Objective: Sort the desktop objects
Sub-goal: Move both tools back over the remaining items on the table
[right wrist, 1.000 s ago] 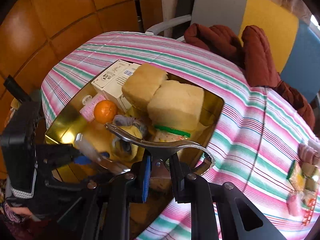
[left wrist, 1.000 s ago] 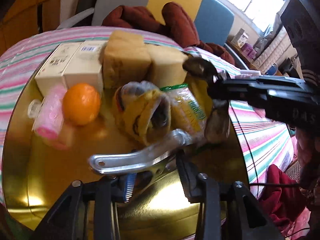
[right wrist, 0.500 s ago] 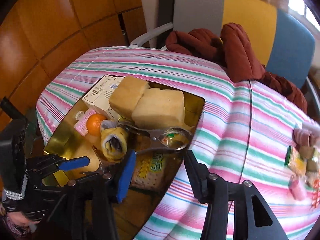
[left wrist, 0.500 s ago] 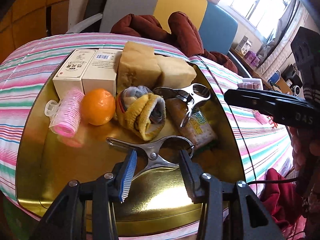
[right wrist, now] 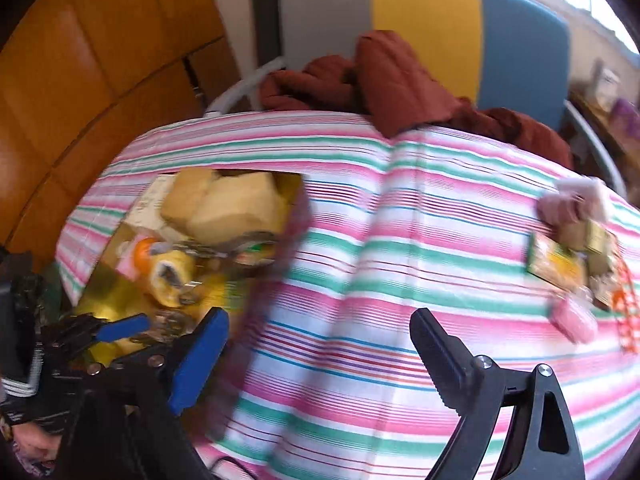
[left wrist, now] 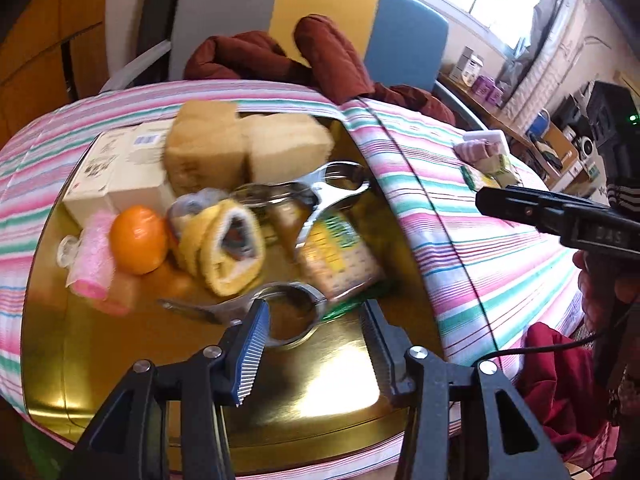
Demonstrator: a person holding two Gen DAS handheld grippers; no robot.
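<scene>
A gold tray (left wrist: 120, 360) holds white boxes (left wrist: 116, 168), two tan sponge blocks (left wrist: 208, 148), an orange (left wrist: 138, 238), a pink hair roller (left wrist: 94, 256), a rolled yellow sock (left wrist: 224, 248) and a cracker packet (left wrist: 340, 256). One metal clip (left wrist: 332, 192) rests on the packet. A second metal clip (left wrist: 288, 312) lies on the tray floor, its ring between the opening jaws of my left gripper (left wrist: 314, 340), pads off it. My right gripper (right wrist: 320, 356) hangs over the striped cloth (right wrist: 380, 240) right of the tray (right wrist: 108, 292), jaws opening wide, nothing between them.
A small heap of loose items (right wrist: 568, 264) lies on the cloth at the far right. Behind the table stands a grey, yellow and blue chair (right wrist: 420, 32) with a dark red garment (right wrist: 384, 80) draped on it. Wooden panelling (right wrist: 80, 60) is at the left.
The right gripper let its metal clip drop onto the cracker packet, opened wide and swung right, off the tray. The left gripper released its clip onto the tray floor and drew back.
</scene>
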